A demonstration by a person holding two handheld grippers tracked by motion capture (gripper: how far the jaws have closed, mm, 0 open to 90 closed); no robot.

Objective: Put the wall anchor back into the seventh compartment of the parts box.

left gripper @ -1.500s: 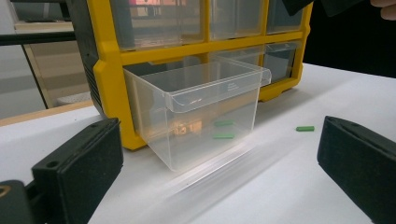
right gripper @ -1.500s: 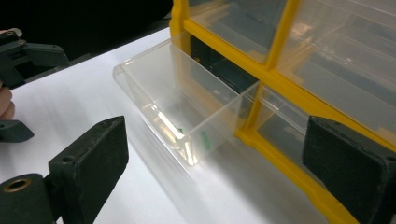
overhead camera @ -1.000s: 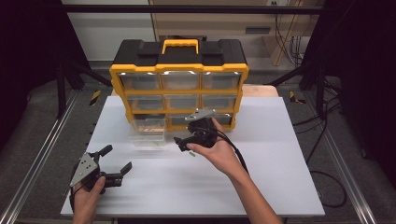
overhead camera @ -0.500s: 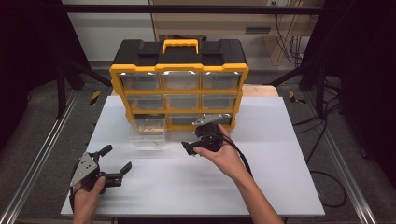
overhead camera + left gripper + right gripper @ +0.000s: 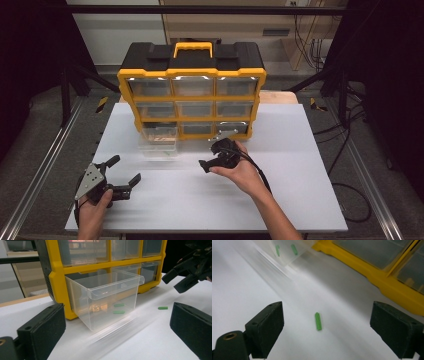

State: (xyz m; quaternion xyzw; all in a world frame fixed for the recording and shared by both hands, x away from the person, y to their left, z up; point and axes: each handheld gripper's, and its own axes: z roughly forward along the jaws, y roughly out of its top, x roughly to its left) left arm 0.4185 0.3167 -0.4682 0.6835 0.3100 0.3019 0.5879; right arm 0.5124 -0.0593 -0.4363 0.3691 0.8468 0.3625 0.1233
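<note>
Rightward and back has drifted the right gripper (image 5: 327, 330), jaws released, now straddling the small green ribbed peg (image 5: 318, 321) lying loose on the white counter (image 5: 300, 150) (ready to pinch); left gripper (image 5: 121, 177) rests released.

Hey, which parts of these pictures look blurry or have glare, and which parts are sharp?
High view: glare streaks along the top drawers of the yellow organizer. Left gripper view: clear drawer sharp, with a smeared reflection on the table below it. Right gripper view: green piece sharp, drawer edge streaked.
</note>
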